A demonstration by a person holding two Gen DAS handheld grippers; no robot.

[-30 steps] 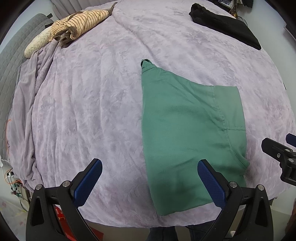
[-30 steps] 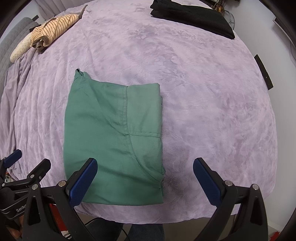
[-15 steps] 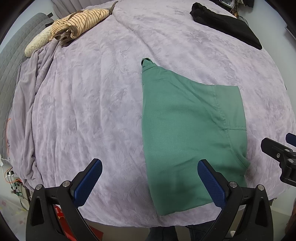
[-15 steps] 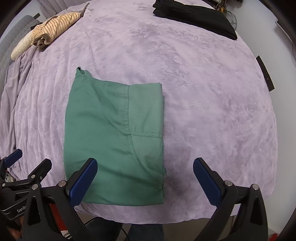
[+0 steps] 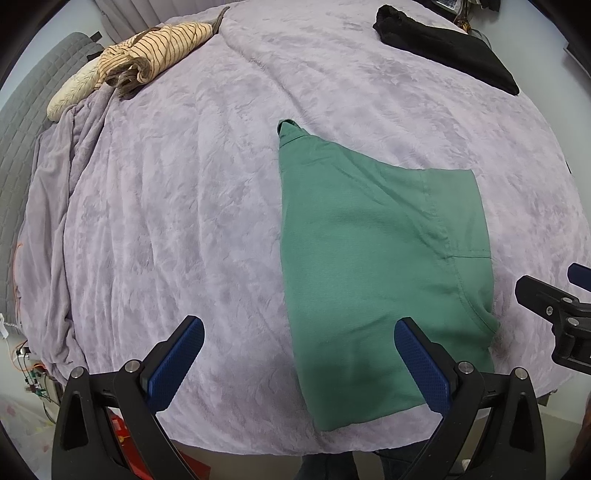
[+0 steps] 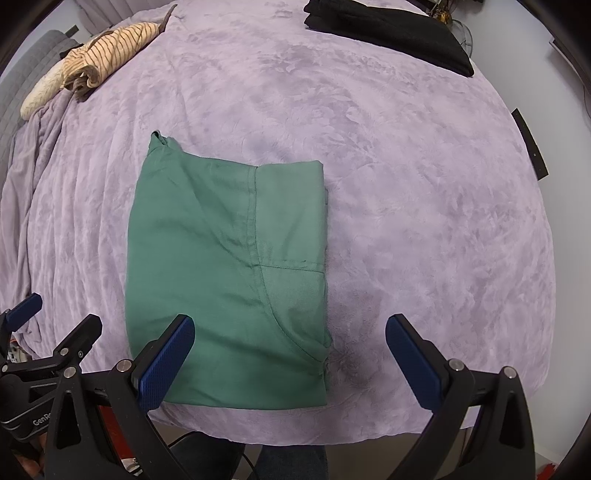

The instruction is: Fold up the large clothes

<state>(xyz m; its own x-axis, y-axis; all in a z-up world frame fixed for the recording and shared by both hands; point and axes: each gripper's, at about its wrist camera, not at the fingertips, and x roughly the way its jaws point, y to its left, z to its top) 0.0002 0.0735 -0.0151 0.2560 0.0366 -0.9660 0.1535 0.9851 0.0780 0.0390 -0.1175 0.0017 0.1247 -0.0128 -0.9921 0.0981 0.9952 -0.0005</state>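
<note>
Underneath everything lies a lilac plush blanket (image 6: pixel 406 192) that covers a bed from edge to edge, crumpled into long folds down its left side. Beyond that left edge a grey quilted surface (image 5: pixel 22 122) shows, and past the near left corner some loose wires (image 5: pixel 26 365) sit on a pale floor. A pale wall closes the room on the right, with a small dark strip (image 6: pixel 530 144) beside the bed's right edge.

No containers appear; only clothes rest on the blanket. A green garment (image 6: pixel 221 280), folded into a neat rectangle with a collar tab poking out at its far left corner, lies flat at the near edge of the bed, its seams curving across the top layer. At the far left corner a tan striped garment (image 5: pixel 155 48) is bunched in a heap, touching a cream knitted piece (image 5: pixel 70 96). Along the far right edge a black garment (image 6: pixel 388 26) lies folded.

The left gripper (image 5: pixel 295 360) hangs above the near edge, its blue-padded fingers spread wide and gripping nothing, one pad over the green garment's left part. The right gripper (image 6: pixel 288 354) is likewise spread wide and empty, with its left pad over the garment's near left portion and its right pad over bare blanket.
</note>
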